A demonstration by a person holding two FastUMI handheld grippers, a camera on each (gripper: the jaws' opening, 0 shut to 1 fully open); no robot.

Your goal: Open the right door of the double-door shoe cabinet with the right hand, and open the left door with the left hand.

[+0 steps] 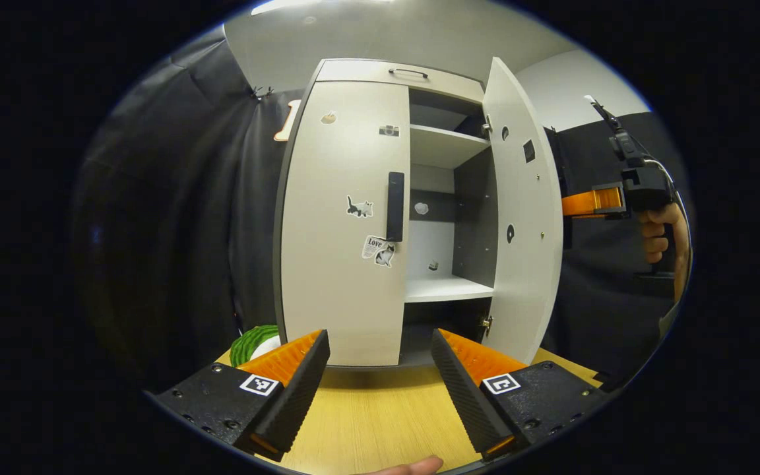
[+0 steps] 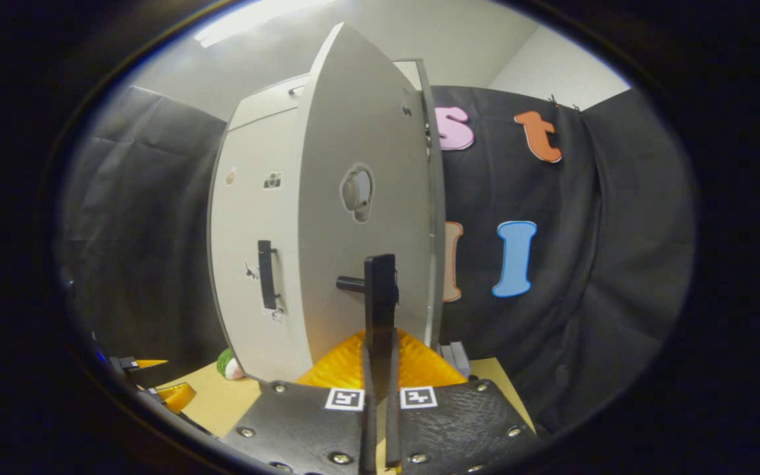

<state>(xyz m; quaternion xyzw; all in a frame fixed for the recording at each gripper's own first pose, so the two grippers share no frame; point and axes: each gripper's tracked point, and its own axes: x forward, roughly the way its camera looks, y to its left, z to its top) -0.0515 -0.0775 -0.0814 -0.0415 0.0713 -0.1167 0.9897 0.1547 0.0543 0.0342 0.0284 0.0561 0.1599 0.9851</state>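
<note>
Right hand-held gripper [image 2: 380, 369]: clamped on right door's handle [image 2: 380, 297]; door [image 2: 360, 198] swung open.
Left hand-held gripper [image 1: 380, 369]: fingers wide apart, empty; closed left door [image 1: 344, 218] ahead.
Counter [image 1: 380, 415]: green ball [image 1: 253, 342] to its left.

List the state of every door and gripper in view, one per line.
Right door: swung open, shelves showing behind it.
Left door: closed, handle untouched.
Right gripper: shut on the right door's handle.
Left gripper: open, holding nothing, short of the left door.
</note>
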